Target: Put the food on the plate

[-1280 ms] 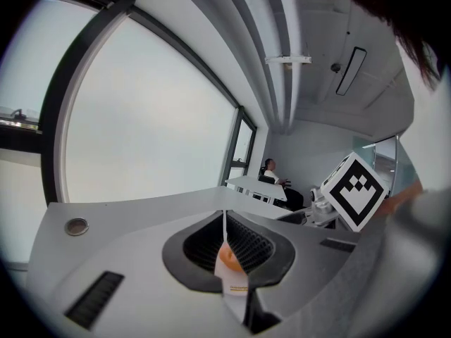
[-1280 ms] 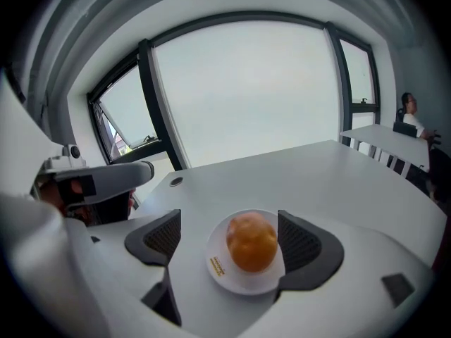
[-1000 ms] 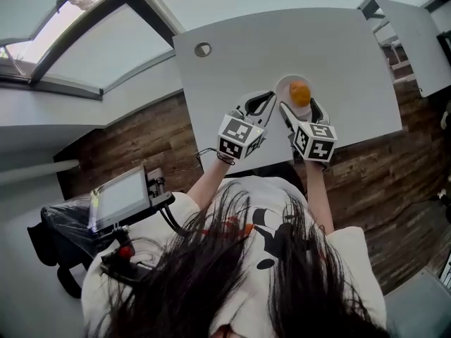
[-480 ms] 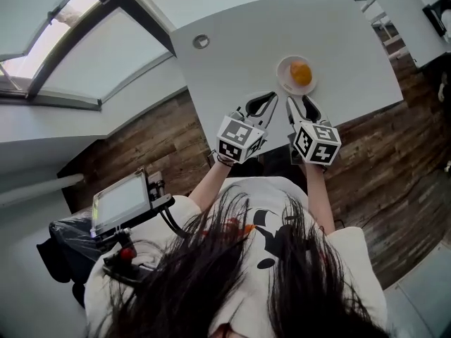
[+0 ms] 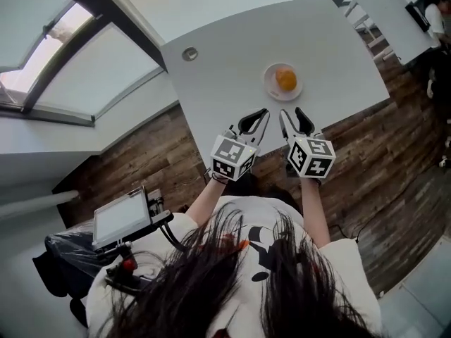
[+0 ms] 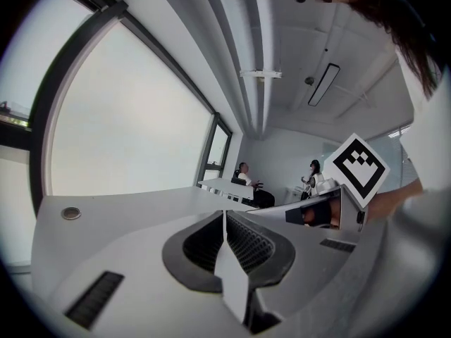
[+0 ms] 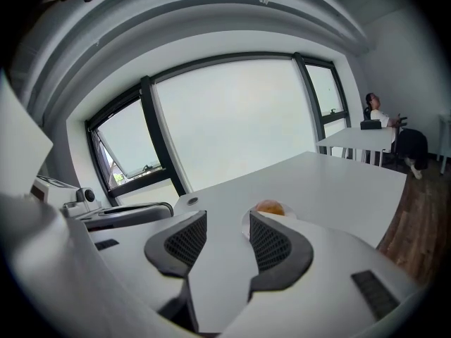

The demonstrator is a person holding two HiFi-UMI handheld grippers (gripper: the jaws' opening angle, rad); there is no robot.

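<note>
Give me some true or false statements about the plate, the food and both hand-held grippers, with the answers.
1. The orange food sits on the plate. True.
2. The right hand-held gripper grips the food. False: its jaws, which have just been closing, stand apart with nothing between them, short of the plate.
3. The left hand-held gripper has its jaws together. True.
4. Two plates stand on the table. False: only one plate shows.

Behind the right tongs (image 7: 225,220): most of the plate (image 7: 244,222), lower edge of the food (image 7: 270,207); distant people (image 6: 246,178) tiny, indistinct
</note>
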